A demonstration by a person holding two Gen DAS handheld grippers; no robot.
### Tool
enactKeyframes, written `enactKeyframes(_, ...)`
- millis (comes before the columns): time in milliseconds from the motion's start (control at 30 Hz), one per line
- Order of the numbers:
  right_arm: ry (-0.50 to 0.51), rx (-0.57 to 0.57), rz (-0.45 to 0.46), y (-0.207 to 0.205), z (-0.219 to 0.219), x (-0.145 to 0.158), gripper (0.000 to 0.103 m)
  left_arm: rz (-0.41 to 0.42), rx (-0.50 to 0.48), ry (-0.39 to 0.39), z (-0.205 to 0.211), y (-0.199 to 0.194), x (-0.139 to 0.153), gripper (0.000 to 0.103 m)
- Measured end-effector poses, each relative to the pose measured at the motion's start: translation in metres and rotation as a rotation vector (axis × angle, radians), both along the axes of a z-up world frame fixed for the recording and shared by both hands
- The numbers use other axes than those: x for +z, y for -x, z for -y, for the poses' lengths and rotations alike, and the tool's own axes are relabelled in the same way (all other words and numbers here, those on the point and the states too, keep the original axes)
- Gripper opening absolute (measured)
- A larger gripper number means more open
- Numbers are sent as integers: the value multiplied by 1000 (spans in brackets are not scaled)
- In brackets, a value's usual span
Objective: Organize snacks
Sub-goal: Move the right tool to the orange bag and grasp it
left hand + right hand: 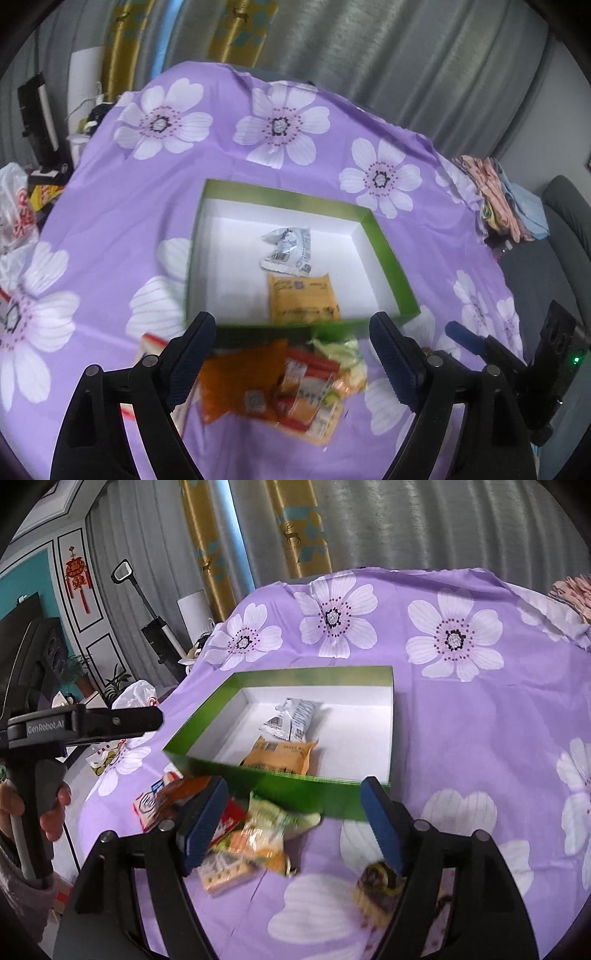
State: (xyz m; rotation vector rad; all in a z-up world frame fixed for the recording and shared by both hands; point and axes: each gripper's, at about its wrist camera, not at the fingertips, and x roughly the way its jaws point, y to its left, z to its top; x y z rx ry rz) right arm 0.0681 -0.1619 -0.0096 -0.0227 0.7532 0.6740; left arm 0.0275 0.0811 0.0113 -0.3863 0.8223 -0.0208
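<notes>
Hovering with jaws wide and empty, the left gripper and right gripper sit just short of the green box, which already holds two packets; blurred, seemingly loose snacks beside its near wall need grasping next.

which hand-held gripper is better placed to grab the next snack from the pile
Left, probably: the left hand-held gripper stands open right over the snack pile, while the right hand-held gripper frames only its edge.
</notes>
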Motion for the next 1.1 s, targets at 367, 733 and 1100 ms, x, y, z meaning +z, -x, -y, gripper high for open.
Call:
enactKeyframes(367, 7, 17, -24, 36, 3, -4, 75, -25, 108, 29, -36, 52, -5, 85)
enactKeyframes(733, 19, 60, -46, 56, -9, -10, 75, -72, 114, 75, -43, 75, -32, 85)
enactKeyframes(1100, 75, 187, -55, 71, -49, -29, 75, -130, 102, 323, -47, 63, -79, 85)
